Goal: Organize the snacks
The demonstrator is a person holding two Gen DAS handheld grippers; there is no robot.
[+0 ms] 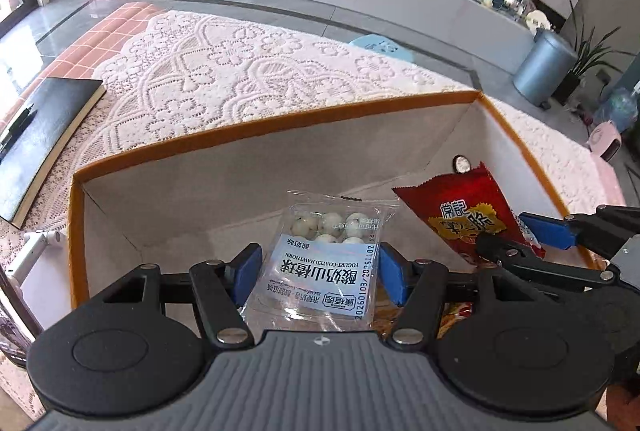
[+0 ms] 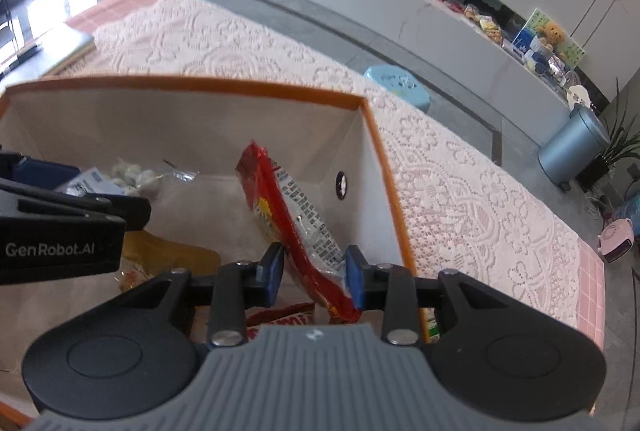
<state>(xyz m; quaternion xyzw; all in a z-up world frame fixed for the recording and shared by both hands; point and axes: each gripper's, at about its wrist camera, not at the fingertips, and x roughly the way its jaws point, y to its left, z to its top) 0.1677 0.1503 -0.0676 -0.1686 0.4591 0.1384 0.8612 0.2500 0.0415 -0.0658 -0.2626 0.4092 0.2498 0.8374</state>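
Crinkly plastic film is what we are handling on both sides, so we expect light, soft, slippery packets that buckle if squeezed hard. The clear hawthorn packet [image 1: 325,267] has hard round balls in its upper half; we judge the flat printed lower part the better place to hold, and that is where our left tongs [image 1: 320,273] are clamped on it, a blue pad against each side edge. Our right tongs [image 2: 314,277] are closed on the lower end of the red snack bag [image 2: 294,227], which stands up tilted between the pads. Both packets hang inside the orange-rimmed box [image 1: 280,119] on the lace-covered table [image 1: 224,71], the red bag near the box's right wall.
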